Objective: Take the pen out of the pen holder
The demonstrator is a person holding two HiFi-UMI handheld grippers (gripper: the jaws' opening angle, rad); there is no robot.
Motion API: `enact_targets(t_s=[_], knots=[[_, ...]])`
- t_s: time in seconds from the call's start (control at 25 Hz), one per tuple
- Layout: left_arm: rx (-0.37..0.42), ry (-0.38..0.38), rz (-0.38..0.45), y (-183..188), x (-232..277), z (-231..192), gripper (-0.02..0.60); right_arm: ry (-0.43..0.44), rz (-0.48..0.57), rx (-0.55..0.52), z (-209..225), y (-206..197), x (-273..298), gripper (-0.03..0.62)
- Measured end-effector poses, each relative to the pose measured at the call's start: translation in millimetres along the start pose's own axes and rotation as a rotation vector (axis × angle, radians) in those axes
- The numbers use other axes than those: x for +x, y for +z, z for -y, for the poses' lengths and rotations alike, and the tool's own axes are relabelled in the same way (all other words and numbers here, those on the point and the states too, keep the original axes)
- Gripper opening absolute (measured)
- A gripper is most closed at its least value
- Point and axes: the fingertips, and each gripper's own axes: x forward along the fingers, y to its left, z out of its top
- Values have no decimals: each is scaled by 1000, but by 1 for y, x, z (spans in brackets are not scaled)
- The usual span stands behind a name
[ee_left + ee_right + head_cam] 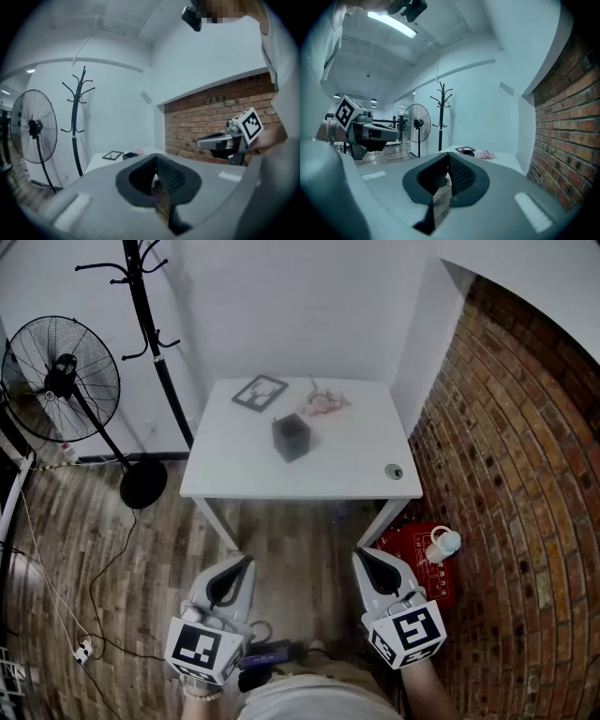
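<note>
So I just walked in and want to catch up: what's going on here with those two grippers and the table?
A person stands back from the white table, holding a gripper in each hand. The left gripper and the right gripper are both shut and empty, held low over the wooden floor, short of the table. The dark pen holder sits near the table's middle, untouched, with a picture frame behind it. The pen itself is too small to make out. Nothing has been picked up yet.
</note>
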Motion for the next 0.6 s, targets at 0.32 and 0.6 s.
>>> enact_targets(t_s=[0.32, 0.6], knots=[[5, -10, 4, -2, 4, 2, -6, 1, -2, 6, 1, -1, 2, 2], [2, -22, 8, -1, 5, 2, -5, -3, 18, 36, 2, 4, 2, 2]])
